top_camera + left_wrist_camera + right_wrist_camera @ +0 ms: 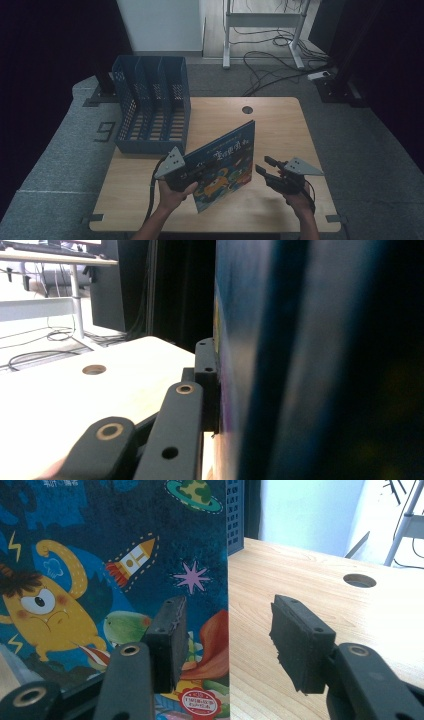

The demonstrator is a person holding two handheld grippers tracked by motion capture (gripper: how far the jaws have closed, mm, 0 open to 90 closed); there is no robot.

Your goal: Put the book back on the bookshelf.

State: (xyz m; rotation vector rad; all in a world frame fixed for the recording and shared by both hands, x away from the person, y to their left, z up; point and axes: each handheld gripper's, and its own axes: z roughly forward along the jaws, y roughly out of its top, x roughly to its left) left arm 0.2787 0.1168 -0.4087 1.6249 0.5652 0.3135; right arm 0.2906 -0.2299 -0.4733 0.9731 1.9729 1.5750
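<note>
A blue picture book (225,160) with cartoon monsters and a rocket stands tilted on its lower edge on the wooden table (280,120). My left gripper (192,176) is shut on the book's lower left part. In the left gripper view one black pad (207,380) presses flat against the cover (300,365), and the other jaw is hidden behind the book. My right gripper (262,165) hovers just right of the book, open, nothing between its pads. In the right gripper view the book's (100,555) right edge stands beyond the gap of that gripper (230,640).
A blue perforated file organizer (152,102) with several slots stands at the table's back left; its corner (235,515) shows behind the book. A round cable hole (247,109) lies near the far edge. Cables and a desk frame are on the floor beyond.
</note>
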